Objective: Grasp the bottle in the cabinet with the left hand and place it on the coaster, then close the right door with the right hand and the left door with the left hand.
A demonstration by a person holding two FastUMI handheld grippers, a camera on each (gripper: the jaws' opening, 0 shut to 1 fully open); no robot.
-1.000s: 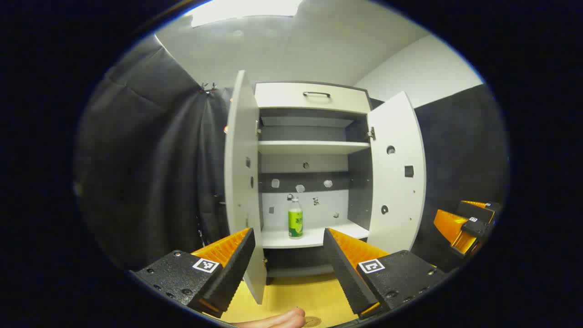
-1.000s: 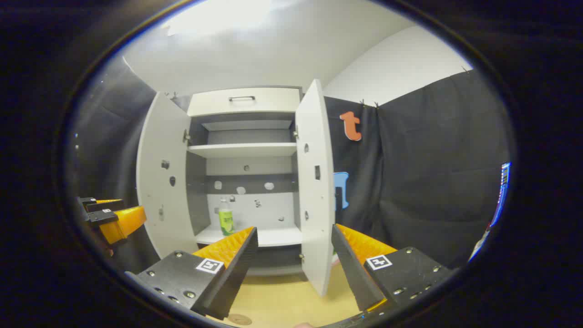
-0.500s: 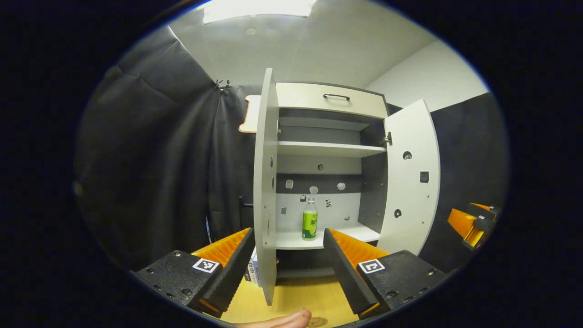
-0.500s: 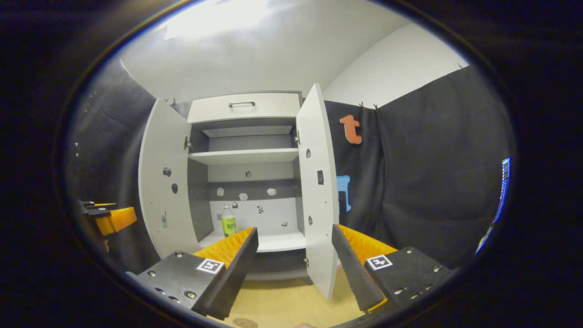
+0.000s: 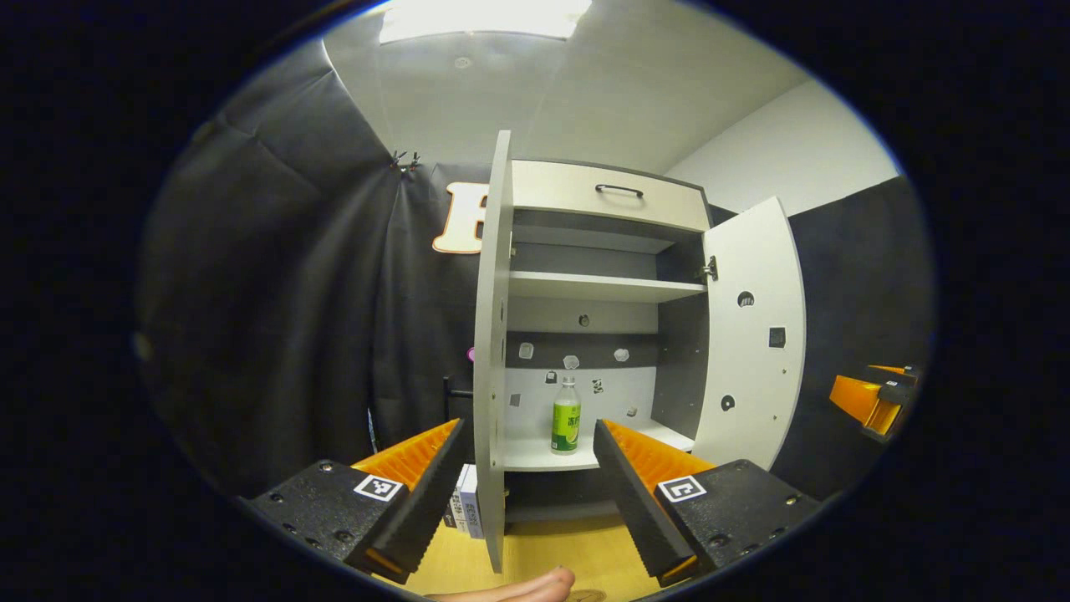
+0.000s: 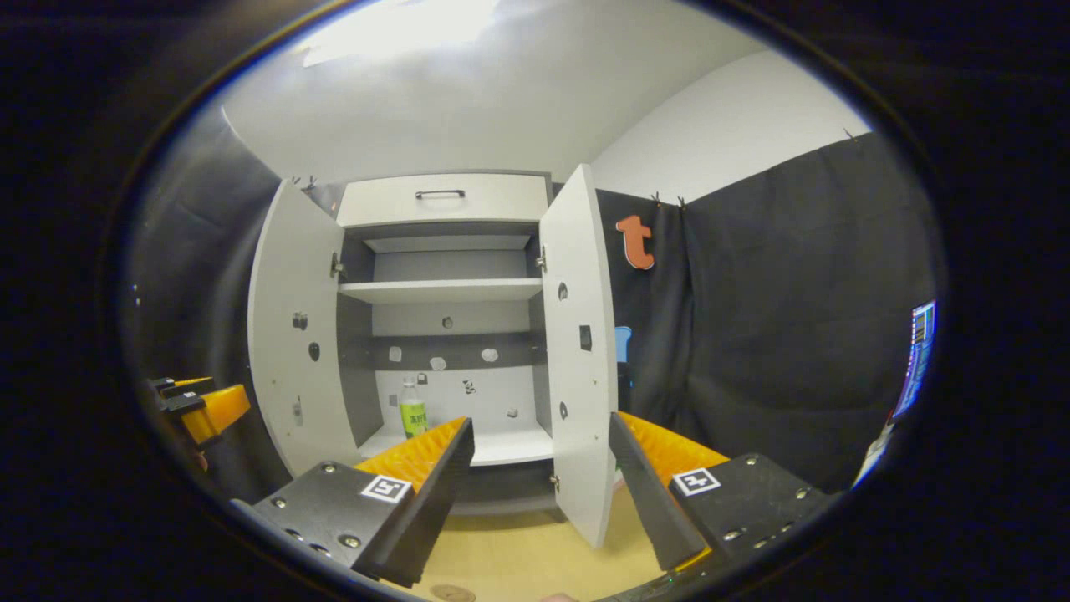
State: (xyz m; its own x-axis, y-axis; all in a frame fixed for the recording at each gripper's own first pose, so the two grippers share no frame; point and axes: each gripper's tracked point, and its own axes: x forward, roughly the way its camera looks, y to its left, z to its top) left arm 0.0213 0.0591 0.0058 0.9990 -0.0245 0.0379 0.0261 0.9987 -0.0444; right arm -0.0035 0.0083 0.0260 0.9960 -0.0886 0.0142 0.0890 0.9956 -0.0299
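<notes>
1. a booth hung with black cloth, a white wall and ceiling above it, a yellow-wood table (image 5: 577, 543) at the bottom of both views.
2. nearest in the left gripper view, the left gripper (image 5: 528, 481) has its fingers spread apart with nothing between them; a bit of a hand (image 5: 518, 585) shows at the near table edge.
3. in the right gripper view, the right gripper (image 6: 542, 481) is likewise spread wide and empty; a round coaster (image 6: 445, 592) lies on the table at its near edge.
4. beyond stands the cabinet (image 5: 606, 188) with a drawer and a dark handle on top and both doors swung open.
5. the left door (image 5: 493, 351) is seen almost edge-on in the left gripper view; the right door (image 6: 578, 351) juts toward the camera in the right gripper view.
6. the bottle (image 5: 566, 418), clear with a green label, stands upright on the lower shelf (image 5: 535, 456), toward its left side, near the back panel, well apart from both grippers.
7. the upper shelf (image 5: 602, 287) is bare.
</notes>
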